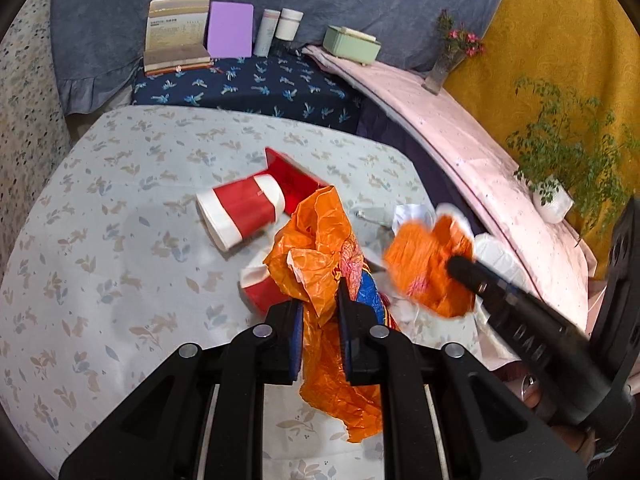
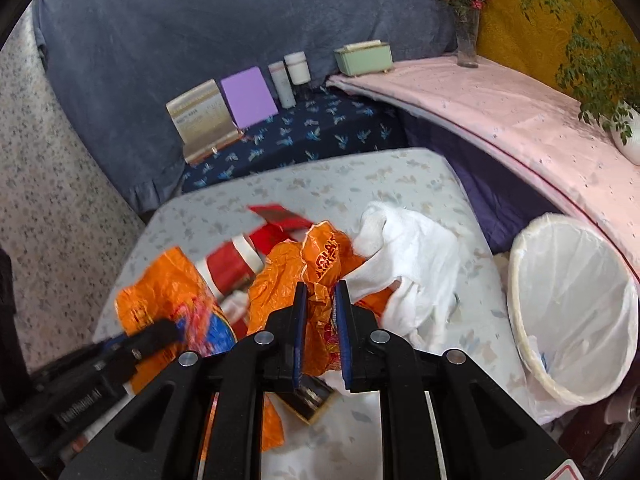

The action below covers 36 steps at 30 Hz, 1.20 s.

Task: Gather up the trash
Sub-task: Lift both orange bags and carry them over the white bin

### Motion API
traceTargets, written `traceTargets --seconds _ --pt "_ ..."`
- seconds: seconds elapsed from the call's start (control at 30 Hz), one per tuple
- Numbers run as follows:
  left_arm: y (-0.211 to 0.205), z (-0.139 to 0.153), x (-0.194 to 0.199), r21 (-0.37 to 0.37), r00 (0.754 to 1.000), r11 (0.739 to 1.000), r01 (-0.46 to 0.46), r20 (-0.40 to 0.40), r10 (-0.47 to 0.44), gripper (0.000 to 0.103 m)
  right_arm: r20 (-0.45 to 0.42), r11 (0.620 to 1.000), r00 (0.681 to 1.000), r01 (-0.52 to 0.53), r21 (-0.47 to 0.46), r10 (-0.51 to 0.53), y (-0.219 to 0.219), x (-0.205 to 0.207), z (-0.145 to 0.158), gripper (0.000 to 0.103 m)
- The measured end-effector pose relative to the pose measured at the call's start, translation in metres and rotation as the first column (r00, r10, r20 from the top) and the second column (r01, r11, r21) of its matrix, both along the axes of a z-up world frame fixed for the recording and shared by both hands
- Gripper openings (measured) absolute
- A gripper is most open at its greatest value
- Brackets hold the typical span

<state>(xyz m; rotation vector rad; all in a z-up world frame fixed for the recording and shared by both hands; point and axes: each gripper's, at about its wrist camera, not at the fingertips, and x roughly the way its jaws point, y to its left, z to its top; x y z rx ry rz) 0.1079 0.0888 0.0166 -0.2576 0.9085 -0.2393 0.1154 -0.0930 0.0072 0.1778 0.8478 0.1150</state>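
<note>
An orange plastic bag point(image 1: 320, 236) lies crumpled over the trash on the floral table point(image 1: 120, 208). My left gripper point(image 1: 319, 300) is shut on one side of the orange bag. My right gripper point(image 2: 321, 292) is shut on the other side of the orange bag point(image 2: 320, 256); it shows blurred in the left wrist view point(image 1: 460, 266). A red and white paper cup point(image 1: 242, 208) lies on its side, with a second cup point(image 1: 264, 288) and a red box point(image 1: 296, 178) beside it. A white cloth point(image 2: 408, 256) lies to the right. A white-lined bin point(image 2: 572, 304) stands off the table's right edge.
A dark blue patterned shelf point(image 1: 248, 88) behind the table holds a booklet point(image 1: 178, 32), a purple card point(image 1: 231, 34), two bottles point(image 1: 276, 30) and a green box point(image 1: 352, 46). A pink-covered ledge point(image 1: 480, 152) holds a flower vase point(image 1: 444, 60) and a potted plant point(image 1: 560, 160).
</note>
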Motion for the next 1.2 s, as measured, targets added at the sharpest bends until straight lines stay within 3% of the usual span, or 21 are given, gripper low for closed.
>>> traceTargets --seconds 0.33,0.57,0.67,0.77,1.2 --pt "-0.007 -0.025 -0.003 0.033 0.999 0.999 0.007 -0.051 -0.006 0.014 -0.062 1.000 0.998 -0.016 -0.006 0.015 -0.009 -0.023 -0.039 0.017" --pt "-0.008 -0.020 -0.004 0.030 0.999 1.000 0.008 -0.039 -0.007 0.014 -0.018 0.998 0.999 -0.042 0.041 0.042 -0.005 -0.027 -0.021 0.017" --pt "-0.007 -0.017 -0.004 0.032 1.000 0.999 0.003 -0.030 -0.002 0.014 -0.022 0.998 0.999 -0.046 0.041 0.047 -0.003 -0.026 -0.021 0.021" --pt "-0.003 -0.019 -0.005 0.040 0.999 0.999 -0.006 -0.034 0.007 0.014 -0.027 0.999 0.999 -0.030 0.043 0.031 -0.005 -0.030 -0.026 0.033" --pt "-0.005 -0.025 -0.007 0.034 0.999 0.999 0.000 -0.050 0.001 0.014 -0.027 1.000 1.000 -0.009 0.021 0.010 -0.015 -0.049 -0.025 0.038"
